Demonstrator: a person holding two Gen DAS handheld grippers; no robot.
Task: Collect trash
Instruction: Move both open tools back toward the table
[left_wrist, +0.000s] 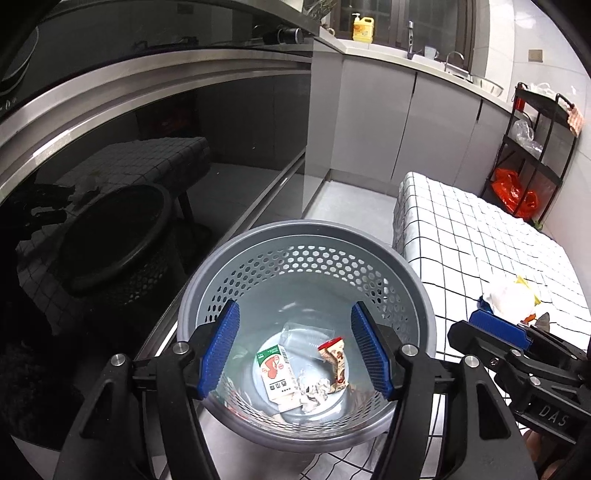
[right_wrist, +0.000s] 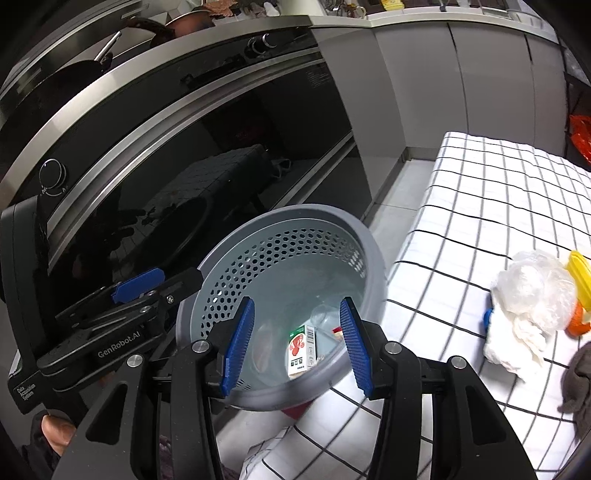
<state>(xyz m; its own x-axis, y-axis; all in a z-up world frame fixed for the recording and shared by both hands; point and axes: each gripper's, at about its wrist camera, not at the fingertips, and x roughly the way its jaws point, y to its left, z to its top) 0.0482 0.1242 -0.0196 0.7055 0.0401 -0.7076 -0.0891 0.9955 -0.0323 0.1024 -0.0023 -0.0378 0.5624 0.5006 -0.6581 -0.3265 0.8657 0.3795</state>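
A grey perforated waste bin (left_wrist: 303, 236) stands on the floor beside a table with a checked cloth (left_wrist: 480, 229). In it lie a green and white carton (left_wrist: 277, 376), a red and brown wrapper (left_wrist: 336, 363), crumpled paper (left_wrist: 314, 393) and a clear plastic piece (left_wrist: 306, 332). My left gripper (left_wrist: 295, 350) is open and empty above the bin. My right gripper (right_wrist: 295, 343) is open and empty above the bin (right_wrist: 295, 218), the carton (right_wrist: 301, 349) showing between its fingers. On the cloth (right_wrist: 480, 206) lies a white tissue and clear plastic bag pile (right_wrist: 528, 299).
A black glass oven front with steel trim (left_wrist: 147, 155) stands left of the bin. Grey cabinets (left_wrist: 369, 122) run along the back. A black rack (left_wrist: 535, 147) with a red bag stands at far right. A yellow item (right_wrist: 580, 273) and grey cloth (right_wrist: 580, 384) lie on the table.
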